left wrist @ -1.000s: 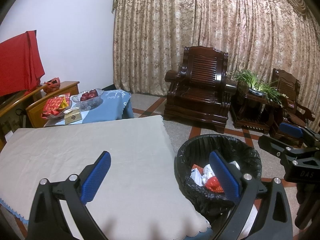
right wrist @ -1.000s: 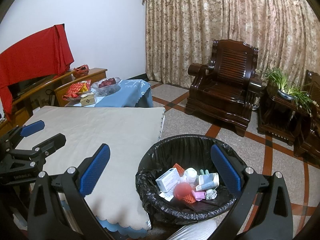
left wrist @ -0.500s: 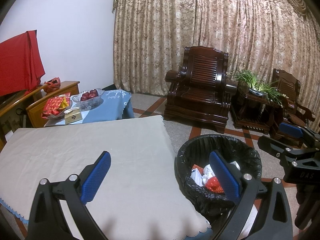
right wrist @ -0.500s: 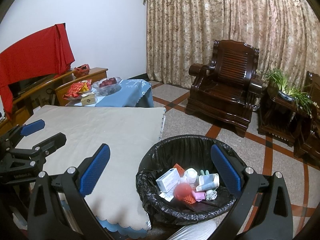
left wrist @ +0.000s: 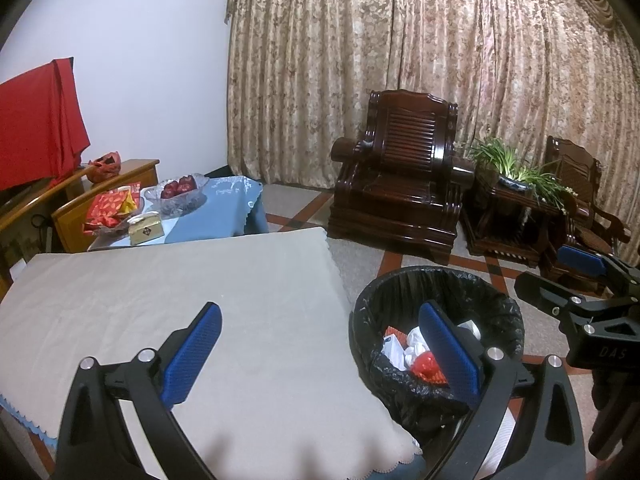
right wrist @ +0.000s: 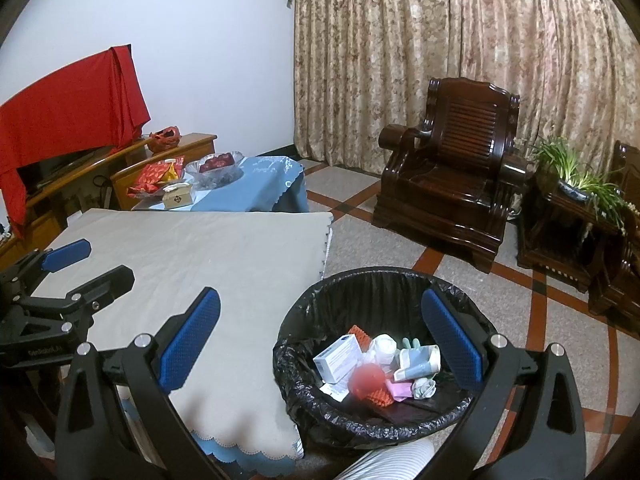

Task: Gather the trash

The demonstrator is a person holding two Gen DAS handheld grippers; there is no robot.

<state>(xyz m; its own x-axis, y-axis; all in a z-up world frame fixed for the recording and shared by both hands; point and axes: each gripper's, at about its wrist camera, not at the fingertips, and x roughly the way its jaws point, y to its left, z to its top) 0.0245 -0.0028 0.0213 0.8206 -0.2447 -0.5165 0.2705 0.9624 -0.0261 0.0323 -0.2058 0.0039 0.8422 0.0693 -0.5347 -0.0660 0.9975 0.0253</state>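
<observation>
Nothing has shifted since a second ago. We hold the left gripper (left wrist: 320, 344) and right gripper (right wrist: 322, 336) with jaws apart, empty. Trash (right wrist: 376, 364) lies in the bin (right wrist: 360, 284), 3 o'clock of the table (right wrist: 200, 256).

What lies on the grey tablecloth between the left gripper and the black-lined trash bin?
Nothing: in the right wrist view the grey tablecloth is bare from the left gripper to the trash bin.
</observation>
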